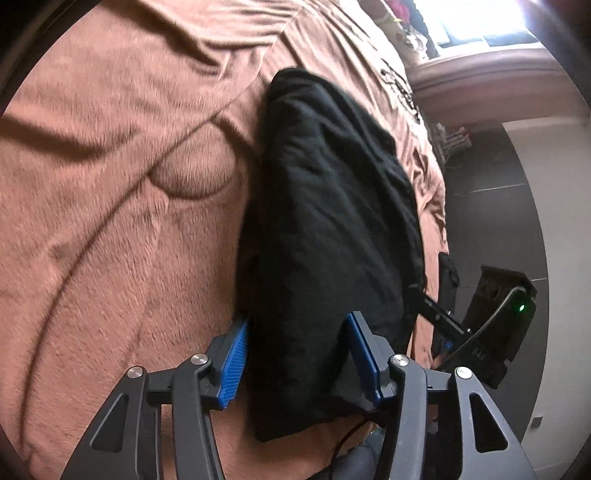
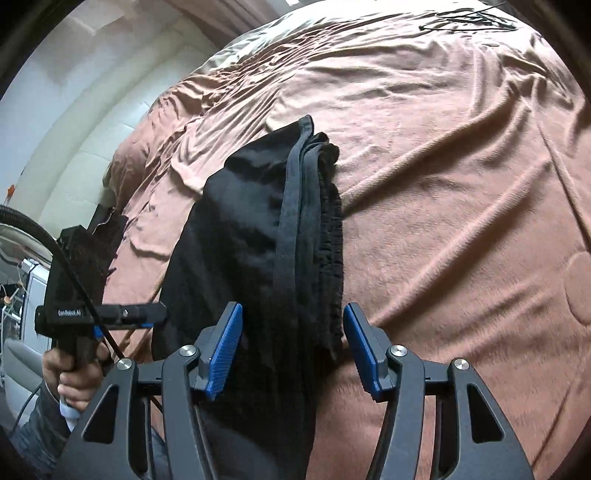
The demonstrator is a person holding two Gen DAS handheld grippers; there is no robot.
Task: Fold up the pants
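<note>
Black pants [image 1: 325, 221] lie folded in a thick bundle on a brown blanket [image 1: 110, 221]. In the right wrist view the pants [image 2: 258, 240] show stacked layers with the elastic waistband along their right side. My left gripper [image 1: 295, 332] is open, its blue pads on either side of the bundle's near end. My right gripper [image 2: 293, 325] is open too, straddling the waistband end of the bundle. The left gripper [image 2: 122, 314] shows at the left of the right wrist view, held in a hand. The right gripper [image 1: 491, 325] shows at the right of the left wrist view.
The blanket [image 2: 461, 184] is wrinkled and covers the whole bed. A tangle of black hangers [image 2: 469, 16] lies at the far end of the bed. The bed's edge drops to a dark tiled floor [image 1: 491, 177]. A white wall [image 2: 74, 110] stands on the left.
</note>
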